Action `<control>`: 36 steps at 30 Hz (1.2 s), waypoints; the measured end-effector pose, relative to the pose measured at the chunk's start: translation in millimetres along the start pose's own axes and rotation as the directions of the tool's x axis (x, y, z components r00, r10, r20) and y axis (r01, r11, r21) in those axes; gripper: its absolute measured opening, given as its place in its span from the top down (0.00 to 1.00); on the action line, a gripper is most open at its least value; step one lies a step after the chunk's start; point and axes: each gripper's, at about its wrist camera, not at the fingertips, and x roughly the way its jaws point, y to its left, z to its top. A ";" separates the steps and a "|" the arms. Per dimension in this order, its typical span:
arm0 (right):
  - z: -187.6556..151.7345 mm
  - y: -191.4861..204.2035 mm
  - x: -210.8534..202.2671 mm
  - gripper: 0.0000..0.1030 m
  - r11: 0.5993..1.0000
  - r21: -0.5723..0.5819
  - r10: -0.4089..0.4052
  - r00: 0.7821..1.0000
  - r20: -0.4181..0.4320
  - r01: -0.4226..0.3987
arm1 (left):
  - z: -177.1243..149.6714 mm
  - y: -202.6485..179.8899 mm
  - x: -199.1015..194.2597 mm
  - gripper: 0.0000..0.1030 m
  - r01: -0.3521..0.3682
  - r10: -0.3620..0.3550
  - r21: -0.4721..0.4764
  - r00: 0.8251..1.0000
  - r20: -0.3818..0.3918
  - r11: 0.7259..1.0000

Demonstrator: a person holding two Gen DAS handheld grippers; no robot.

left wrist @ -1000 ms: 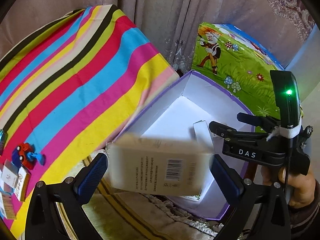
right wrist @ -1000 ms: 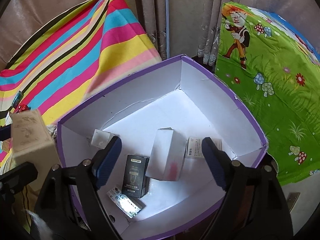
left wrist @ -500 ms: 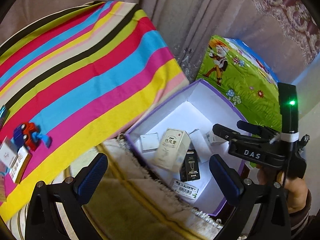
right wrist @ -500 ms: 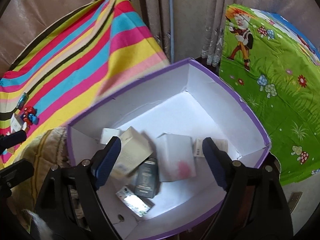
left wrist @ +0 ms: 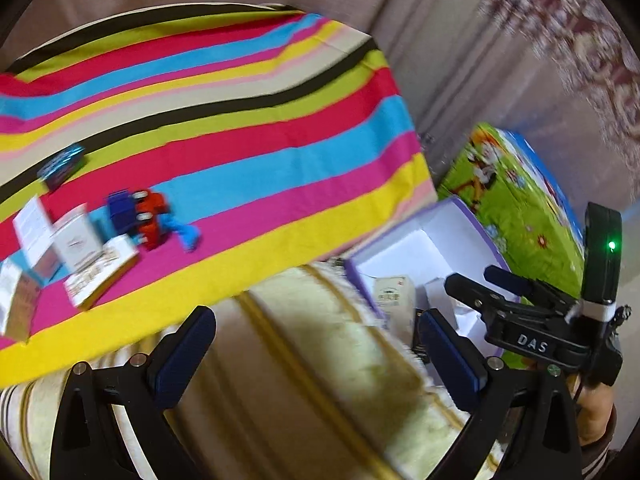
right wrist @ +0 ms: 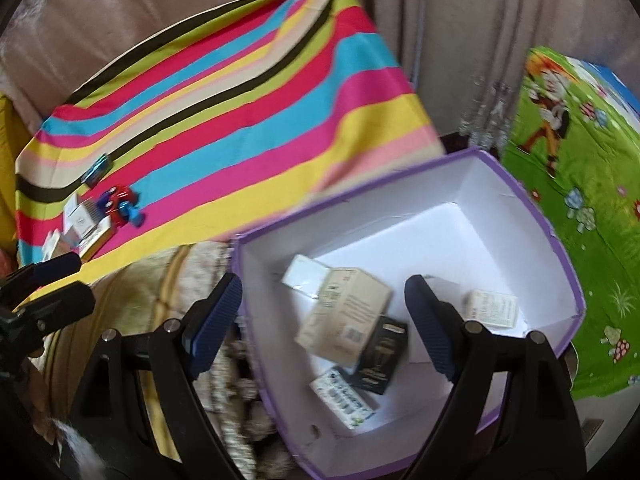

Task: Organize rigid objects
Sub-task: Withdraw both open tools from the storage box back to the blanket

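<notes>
My left gripper [left wrist: 316, 356] is open and holds nothing, hovering over a cream fringed cover [left wrist: 304, 320]. Up and to its left, on the striped cloth [left wrist: 240, 128], lie a red and blue toy car [left wrist: 144, 216], several small cartons [left wrist: 80, 248] and a dark blue packet [left wrist: 62, 166]. My right gripper [right wrist: 322, 322] is open too, above the left rim of the purple-edged white box [right wrist: 520, 196]. Inside the box lie a beige carton [right wrist: 348, 316], a black carton [right wrist: 380, 356], a white and green one [right wrist: 344, 396] and two white ones.
A green cartoon-print cloth [right wrist: 580, 160] covers the surface right of the box. Beige curtains [right wrist: 440, 20] hang behind. The left gripper [right wrist: 68, 282] shows at the left edge of the right wrist view. A hand [left wrist: 596, 412] holds the right gripper.
The beige carton that my left gripper held has dropped into the purple-edged box. Both grippers have swung left, the left one away from the box and toward the striped cloth.
</notes>
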 end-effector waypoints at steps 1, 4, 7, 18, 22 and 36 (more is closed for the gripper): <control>1.0 6.5 0.6 0.17 1.000 -0.013 0.007 1.000 -0.002 -0.007 | -1.5 7.7 -4.1 0.00 -0.003 0.003 -0.017 1.000 0.008 1.000; 1.9 26.4 0.7 0.17 0.998 -0.054 0.018 1.000 -0.003 -0.018 | -6.6 31.0 -15.5 0.01 -0.007 0.009 -0.072 1.000 0.028 0.997; 1.9 42.5 1.2 0.17 0.996 -0.084 0.037 0.999 -0.013 -0.038 | -11.9 53.5 -25.6 0.01 -0.006 0.012 -0.129 0.999 0.043 0.992; -3.2 104.3 8.5 0.17 0.974 -0.215 0.068 0.997 -0.048 -0.077 | -40.5 134.1 -59.1 0.01 -0.017 0.050 -0.350 0.995 0.084 0.936; -5.4 124.8 11.1 0.17 0.961 -0.262 0.075 0.996 -0.057 -0.087 | -48.7 157.2 -67.9 0.01 -0.026 0.069 -0.409 0.993 0.091 0.912; -4.8 166.3 23.9 0.17 0.931 -0.345 0.094 0.992 -0.089 -0.119 | -60.4 201.5 -76.9 0.02 -0.094 0.141 -0.494 0.988 0.059 0.864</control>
